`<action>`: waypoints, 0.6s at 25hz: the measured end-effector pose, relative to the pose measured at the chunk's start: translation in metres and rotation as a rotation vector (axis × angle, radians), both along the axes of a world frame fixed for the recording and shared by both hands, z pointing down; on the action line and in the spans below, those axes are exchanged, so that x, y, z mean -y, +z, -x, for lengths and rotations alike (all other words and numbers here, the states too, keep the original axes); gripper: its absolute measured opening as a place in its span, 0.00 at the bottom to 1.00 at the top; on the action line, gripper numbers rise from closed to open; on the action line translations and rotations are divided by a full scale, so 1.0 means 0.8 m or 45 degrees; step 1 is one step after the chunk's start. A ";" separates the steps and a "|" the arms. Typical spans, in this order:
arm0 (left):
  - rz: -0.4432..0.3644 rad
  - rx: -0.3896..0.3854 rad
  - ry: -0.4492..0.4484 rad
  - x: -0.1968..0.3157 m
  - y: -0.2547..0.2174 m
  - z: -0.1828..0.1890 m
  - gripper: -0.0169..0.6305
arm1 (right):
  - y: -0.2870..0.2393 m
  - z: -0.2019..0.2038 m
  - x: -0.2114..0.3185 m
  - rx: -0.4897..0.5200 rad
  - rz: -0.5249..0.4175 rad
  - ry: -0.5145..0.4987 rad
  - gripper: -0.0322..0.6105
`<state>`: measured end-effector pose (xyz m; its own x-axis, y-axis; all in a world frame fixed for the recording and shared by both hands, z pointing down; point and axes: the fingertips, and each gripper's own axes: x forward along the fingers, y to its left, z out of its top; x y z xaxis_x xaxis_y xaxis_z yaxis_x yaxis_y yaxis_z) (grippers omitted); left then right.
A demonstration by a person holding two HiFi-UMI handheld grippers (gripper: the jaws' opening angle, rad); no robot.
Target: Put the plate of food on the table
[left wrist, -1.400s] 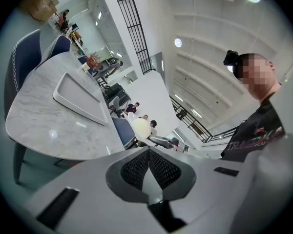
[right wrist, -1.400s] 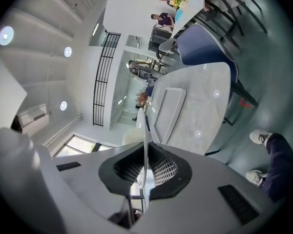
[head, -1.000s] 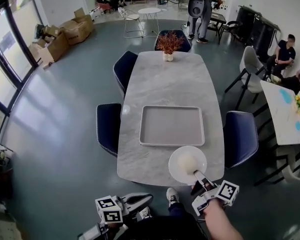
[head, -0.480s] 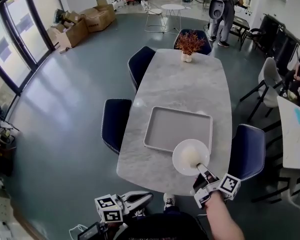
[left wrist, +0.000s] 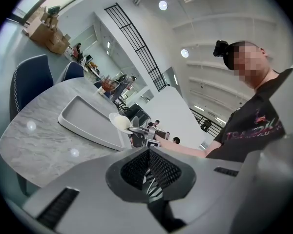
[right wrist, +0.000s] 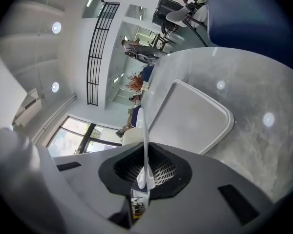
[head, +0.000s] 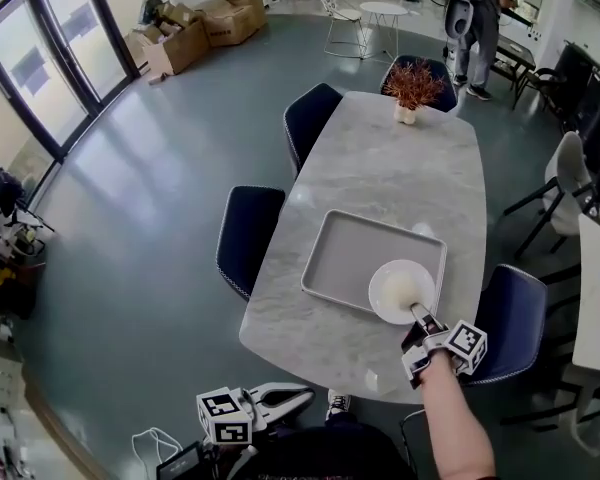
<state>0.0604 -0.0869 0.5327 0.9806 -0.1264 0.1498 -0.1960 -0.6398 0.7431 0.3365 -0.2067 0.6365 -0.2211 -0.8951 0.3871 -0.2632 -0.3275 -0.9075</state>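
My right gripper (head: 421, 320) is shut on the near rim of a white plate (head: 400, 290) with a pale mound of food on it. The plate hangs over the near right corner of the grey tray (head: 345, 253) on the marble table (head: 380, 168). In the right gripper view the plate (right wrist: 145, 130) shows edge-on as a thin white line between the pads, with the tray (right wrist: 190, 116) beyond it. My left gripper (head: 295, 398) is low, in front of the table's near edge, shut and empty. The left gripper view shows the plate (left wrist: 119, 122) above the tray (left wrist: 83, 118).
Dark blue chairs (head: 248, 238) stand along both long sides of the table, one (head: 510, 318) just right of my right arm. A potted dried plant (head: 412, 86) sits at the far end. Cardboard boxes (head: 195, 28) and people stand farther off.
My right gripper has carried the plate forward from over the table's near edge to over the tray's near right corner. The left gripper has stayed low and shut.
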 end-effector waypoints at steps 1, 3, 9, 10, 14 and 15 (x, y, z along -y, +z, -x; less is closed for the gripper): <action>0.000 0.002 -0.014 0.001 0.000 0.000 0.04 | 0.009 -0.005 0.010 -0.015 0.016 -0.003 0.09; 0.005 0.009 -0.040 0.004 0.001 0.002 0.04 | 0.029 -0.013 0.026 -0.030 0.050 -0.005 0.09; 0.027 0.041 -0.128 0.002 0.006 0.018 0.04 | 0.086 -0.021 0.054 -0.026 0.165 -0.003 0.09; 0.030 0.046 -0.146 0.002 0.007 0.021 0.04 | 0.092 -0.019 0.060 -0.018 0.171 -0.005 0.09; 0.039 0.064 -0.208 0.002 0.010 0.034 0.04 | 0.105 -0.008 0.084 0.012 0.194 -0.010 0.09; 0.041 0.067 -0.221 0.001 0.010 0.034 0.04 | 0.107 -0.007 0.089 0.015 0.201 -0.015 0.09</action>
<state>0.0332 -0.0878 0.5407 0.9351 -0.2874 0.2072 -0.3407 -0.5689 0.7485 0.3422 -0.2778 0.7219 -0.2364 -0.8207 0.5202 -0.2576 -0.4632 -0.8480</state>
